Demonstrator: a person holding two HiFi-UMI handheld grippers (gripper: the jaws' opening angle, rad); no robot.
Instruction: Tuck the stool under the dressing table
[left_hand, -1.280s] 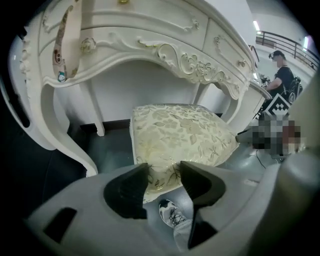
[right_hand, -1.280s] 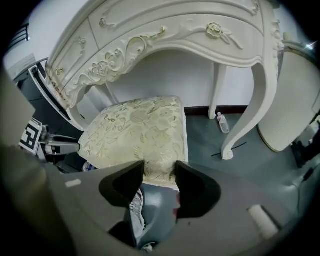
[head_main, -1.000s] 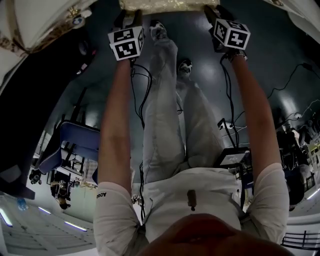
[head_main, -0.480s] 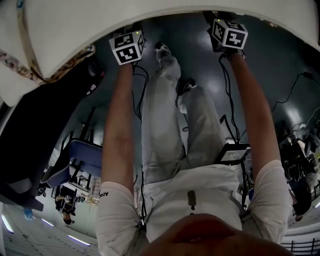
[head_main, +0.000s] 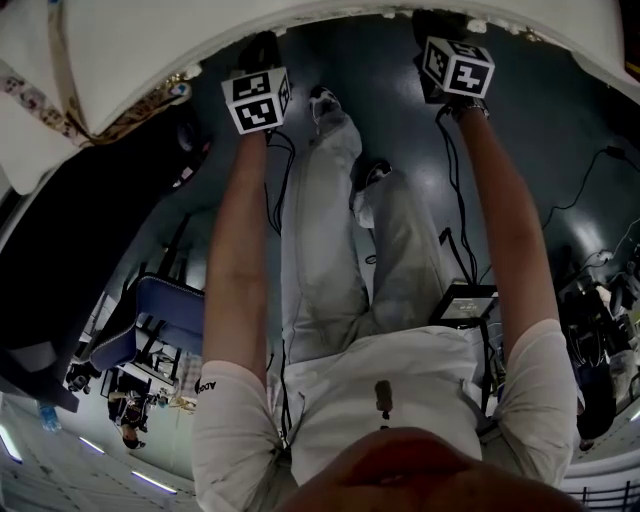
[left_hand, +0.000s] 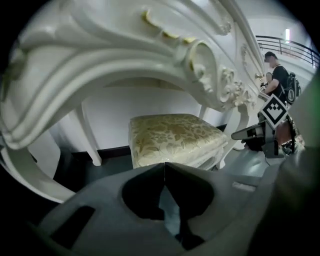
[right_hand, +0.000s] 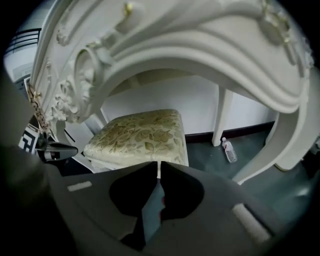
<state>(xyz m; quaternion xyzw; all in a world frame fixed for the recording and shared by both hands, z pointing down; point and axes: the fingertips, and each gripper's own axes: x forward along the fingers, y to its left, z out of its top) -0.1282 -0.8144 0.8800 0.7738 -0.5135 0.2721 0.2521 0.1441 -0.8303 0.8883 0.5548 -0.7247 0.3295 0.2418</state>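
We see the dressing table arching over the stool, which stands between its legs; the left gripper and right gripper, jaws just closed together on nothing, could, we judge, shove it against a leg; the bottle label and sleeve print are unreadable.

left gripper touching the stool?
Cannot tell. In the left gripper view the left gripper, jaws just closed on nothing, overlaps the front edge of the stool; no gap or contact shows plainly.
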